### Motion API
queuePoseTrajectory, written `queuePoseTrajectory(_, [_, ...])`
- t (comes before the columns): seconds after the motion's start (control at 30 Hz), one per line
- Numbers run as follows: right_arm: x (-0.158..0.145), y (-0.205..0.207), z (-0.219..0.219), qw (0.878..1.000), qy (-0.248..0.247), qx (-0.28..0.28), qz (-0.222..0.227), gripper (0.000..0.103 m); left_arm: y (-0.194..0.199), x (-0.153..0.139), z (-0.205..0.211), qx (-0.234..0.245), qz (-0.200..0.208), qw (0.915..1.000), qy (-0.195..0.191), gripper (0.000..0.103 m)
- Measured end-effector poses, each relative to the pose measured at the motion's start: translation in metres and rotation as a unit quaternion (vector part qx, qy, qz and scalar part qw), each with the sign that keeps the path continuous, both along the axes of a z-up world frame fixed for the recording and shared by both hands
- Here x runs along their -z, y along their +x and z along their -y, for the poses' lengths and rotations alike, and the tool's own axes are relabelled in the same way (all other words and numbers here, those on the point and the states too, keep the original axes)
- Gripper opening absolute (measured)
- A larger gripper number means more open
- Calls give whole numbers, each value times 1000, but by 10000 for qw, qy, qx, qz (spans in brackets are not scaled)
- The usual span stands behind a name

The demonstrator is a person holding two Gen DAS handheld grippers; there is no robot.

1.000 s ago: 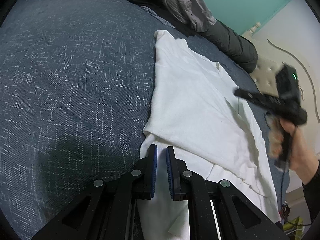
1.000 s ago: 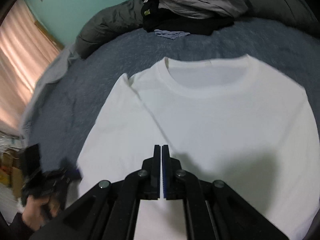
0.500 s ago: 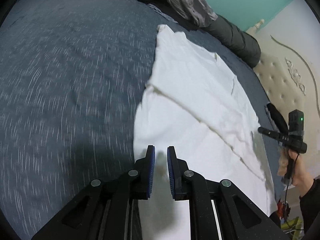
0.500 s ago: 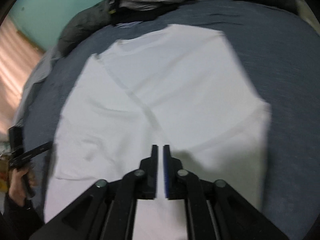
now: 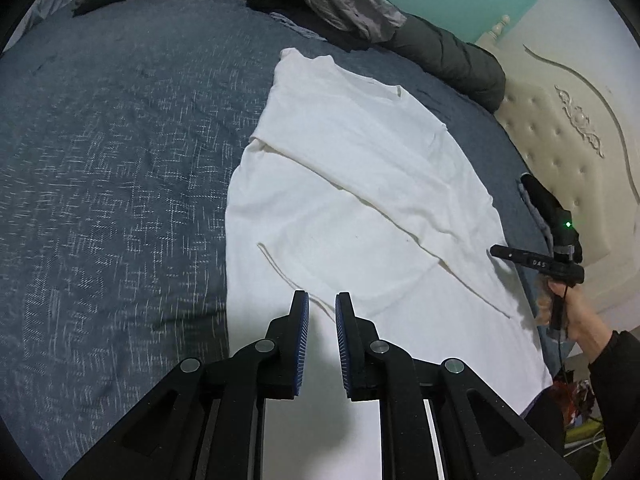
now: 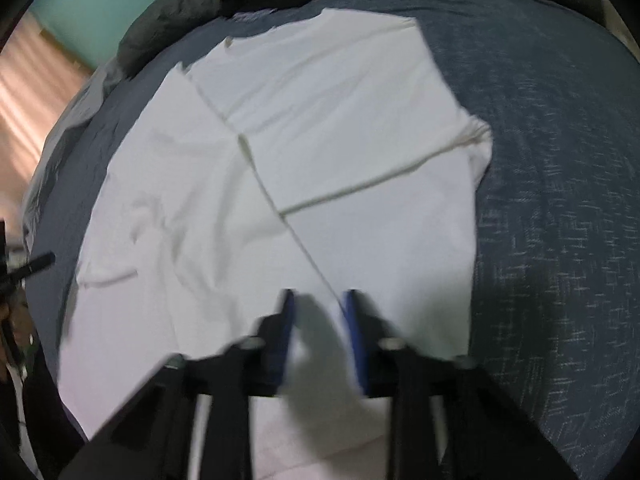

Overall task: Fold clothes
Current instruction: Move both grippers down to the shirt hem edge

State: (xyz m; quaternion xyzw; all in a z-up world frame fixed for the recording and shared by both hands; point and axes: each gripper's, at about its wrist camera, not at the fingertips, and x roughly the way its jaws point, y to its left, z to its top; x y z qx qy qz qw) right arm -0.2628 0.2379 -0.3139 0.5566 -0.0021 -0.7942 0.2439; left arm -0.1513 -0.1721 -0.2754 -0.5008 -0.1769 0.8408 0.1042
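Teal walls and a cream tufted headboard (image 5: pixel 560 152) frame a bed covered by a dark blue woven blanket (image 5: pixel 112 168). Spread flat on that blanket lies a white T-shirt (image 5: pixel 360 184), with one side folded over its body so that a diagonal fold edge crosses the fabric. At the far end of the bed, beyond the shirt's collar, sits a heap of grey and black clothes (image 5: pixel 332 0) against a dark quilted bolster (image 5: pixel 448 56). Left gripper (image 5: pixel 322 308): fingers parted with a narrow gap, nothing between them, poised above the near part of the shirt, close to a sleeve hem that runs just ahead of the fingertips. Right gripper (image 6: pixel 318 304): motion-blurred in its own view, fingers spread apart with nothing held, positioned above the shirt where the diagonal fold edge ends just ahead of the gap. In the left wrist view the right gripper (image 5: pixel 536 260) appears at the far side edge of the shirt, held by a hand (image 5: pixel 576 312) in a dark sleeve.
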Motion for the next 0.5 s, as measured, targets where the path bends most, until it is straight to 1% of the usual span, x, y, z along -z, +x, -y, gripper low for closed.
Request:
queuePoseTrajectory(0.07, [1, 3, 0, 10000, -68, -66, -27, 2, 3, -4, -3, 15, 3, 10000, -62, 15])
queuePoseTrajectory(0.17, [-3, 8, -3, 9996, -164, -103, -200, 1, 7, -10, -9, 37, 8, 9999, -156, 15])
queuePoseTrajectory(0.27, [-14, 10, -17, 9984, -273, 159, -461, 1, 10, -13, -15, 68, 11, 9997, -224, 15])
queuePoseTrajectory(0.33, [-13, 9, -23, 9984, -306, 247, -416, 1, 10, -13, -19, 98, 12, 9996, -261, 15])
queuePoseTrajectory(0.43, [-13, 9, -23, 9985, -284, 189, -421, 1, 9, -14, -24, 130, 18, 9995, -292, 15])
queuePoseTrajectory(0.5, [-15, 7, -24, 9981, -337, 330, -407, 1, 9, -16, -27, 153, 1, 9994, -296, 15])
